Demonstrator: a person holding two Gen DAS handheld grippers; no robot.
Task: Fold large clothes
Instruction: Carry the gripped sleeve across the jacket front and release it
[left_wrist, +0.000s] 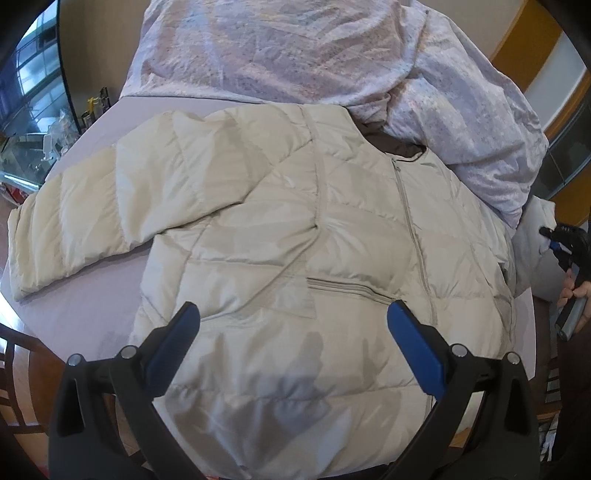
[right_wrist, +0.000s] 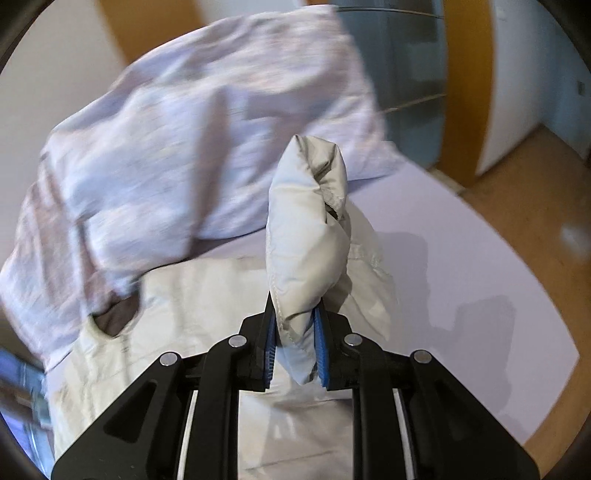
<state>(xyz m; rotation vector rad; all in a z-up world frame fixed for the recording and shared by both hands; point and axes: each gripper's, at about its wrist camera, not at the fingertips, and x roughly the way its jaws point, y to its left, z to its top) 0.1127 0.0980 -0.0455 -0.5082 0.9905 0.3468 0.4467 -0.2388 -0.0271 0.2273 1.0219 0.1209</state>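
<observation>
A cream quilted puffer jacket (left_wrist: 295, 240) lies front up on the lilac bed sheet (left_wrist: 110, 277), zipper closed, its left sleeve (left_wrist: 74, 218) stretched out to the left. My left gripper (left_wrist: 293, 317) is open and empty, hovering over the jacket's lower front near the pocket. My right gripper (right_wrist: 295, 328) is shut on the jacket's other sleeve (right_wrist: 306, 236), near the cuff, and holds it lifted above the jacket body (right_wrist: 207, 314). The right gripper also shows at the right edge of the left wrist view (left_wrist: 565, 240).
A crumpled lilac patterned duvet (left_wrist: 332, 55) is heaped at the back of the bed and overlaps the jacket's collar; it also shows in the right wrist view (right_wrist: 184, 147). Wooden floor (right_wrist: 517, 184) and a wardrobe lie to the right. A wooden chair (left_wrist: 14, 369) stands at the left.
</observation>
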